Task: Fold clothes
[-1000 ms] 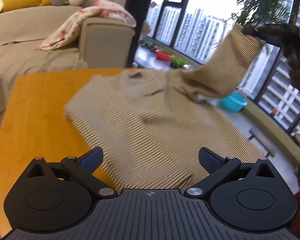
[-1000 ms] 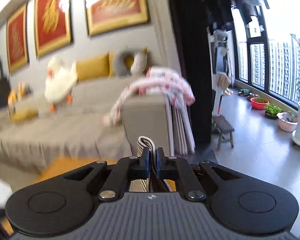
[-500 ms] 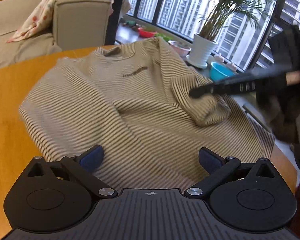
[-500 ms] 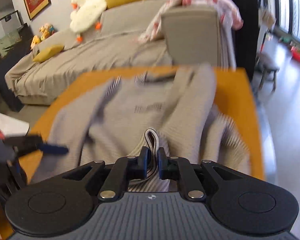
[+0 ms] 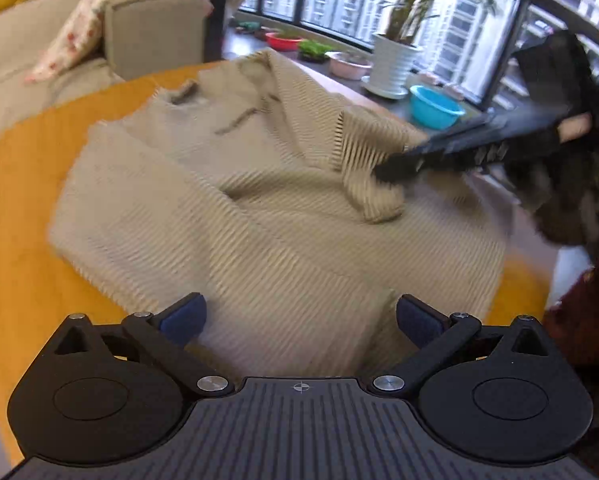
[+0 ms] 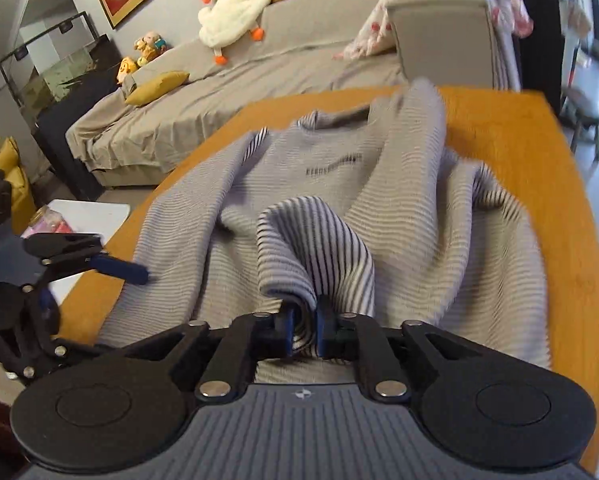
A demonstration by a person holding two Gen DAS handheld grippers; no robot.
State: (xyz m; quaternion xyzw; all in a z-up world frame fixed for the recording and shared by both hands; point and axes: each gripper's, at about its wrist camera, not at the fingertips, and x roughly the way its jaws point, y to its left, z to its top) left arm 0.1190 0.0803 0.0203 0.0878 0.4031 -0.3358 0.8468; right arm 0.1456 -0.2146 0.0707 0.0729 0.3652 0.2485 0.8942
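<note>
A beige striped sweater (image 5: 267, 216) lies spread on the orange table (image 5: 23, 216); it also shows in the right wrist view (image 6: 399, 208). My right gripper (image 6: 304, 322) is shut on the end of a sleeve (image 6: 319, 232), folded in over the sweater's body. In the left wrist view the right gripper (image 5: 383, 168) shows at the right, holding that sleeve (image 5: 363, 164) low over the chest. My left gripper (image 5: 298, 318) is open and empty, above the sweater's near hem. It shows in the right wrist view (image 6: 127, 268) at the sweater's left edge.
A grey sofa (image 6: 227, 92) with cushions and a plush duck (image 6: 231, 4) stands beyond the table. A potted plant (image 5: 393, 60) and a blue bowl (image 5: 435, 108) sit on the floor by the windows. A white low table (image 6: 87, 216) stands to the left.
My right gripper has swung the lifted sleeve down and inward onto the sweater's body. My left gripper has stayed open near the hem while its view shifted slightly.
</note>
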